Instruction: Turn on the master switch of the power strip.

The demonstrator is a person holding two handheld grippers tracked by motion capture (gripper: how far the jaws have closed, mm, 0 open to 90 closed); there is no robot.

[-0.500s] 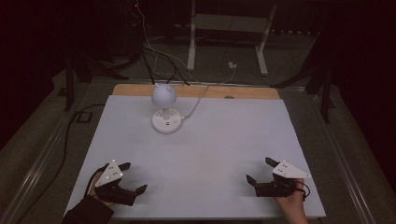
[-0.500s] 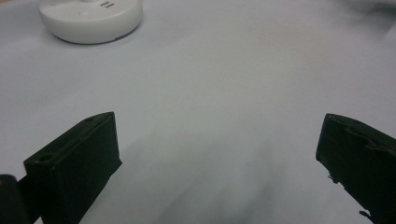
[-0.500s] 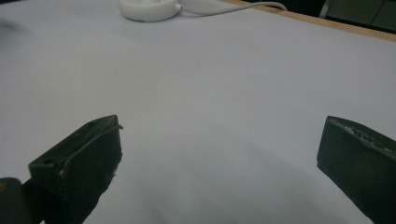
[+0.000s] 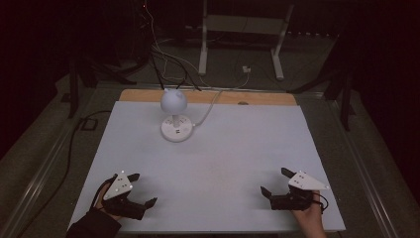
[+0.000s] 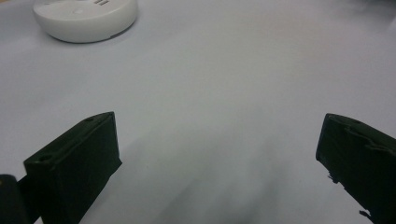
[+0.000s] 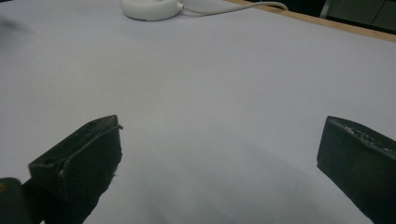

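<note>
- Down at seven o'clock on the white table (image 4: 223, 163), the left gripper (image 4: 142, 191) rests with jaws spread wide, empty.
- At five o'clock the right gripper (image 4: 275, 182) sits likewise, jaws apart, holding nothing.
- Toward eleven o'clock stands the white lamp (image 4: 174, 106), well apart from both, its cable (image 4: 210, 106) trailing off the far edge.

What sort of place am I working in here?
Probably a lab or recording rig: a bare white table holding one small white lamp, loose cables and a metal stand on the dark floor behind.
</note>
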